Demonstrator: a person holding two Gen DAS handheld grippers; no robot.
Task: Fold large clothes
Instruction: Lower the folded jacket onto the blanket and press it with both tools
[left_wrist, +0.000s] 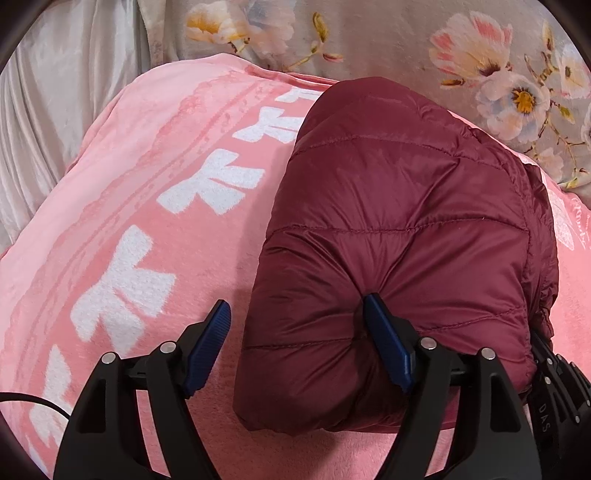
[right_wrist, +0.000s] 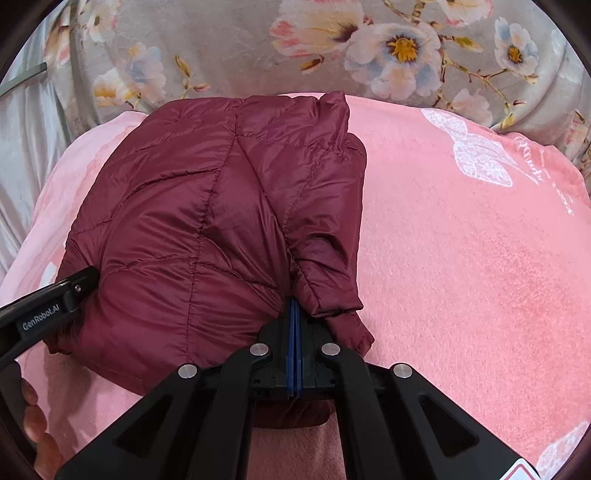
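A maroon quilted puffer jacket (left_wrist: 406, 229) lies folded into a bulky bundle on a pink blanket (left_wrist: 147, 221). My left gripper (left_wrist: 299, 314) is open at the bundle's near left edge; its right finger (left_wrist: 384, 332) presses into the jacket and its left finger (left_wrist: 210, 332) is over the blanket. In the right wrist view the jacket (right_wrist: 207, 221) fills the left middle. My right gripper (right_wrist: 294, 310) is shut on a fold of the jacket's near right edge. The left gripper's body (right_wrist: 48, 299) shows at the jacket's left side.
The pink blanket (right_wrist: 461, 258) has white characters and a white butterfly print (right_wrist: 476, 151). A grey floral cover (right_wrist: 258, 48) lies behind it. Pale silky fabric (left_wrist: 55, 110) hangs at the far left. A hand (right_wrist: 33, 417) shows at the lower left.
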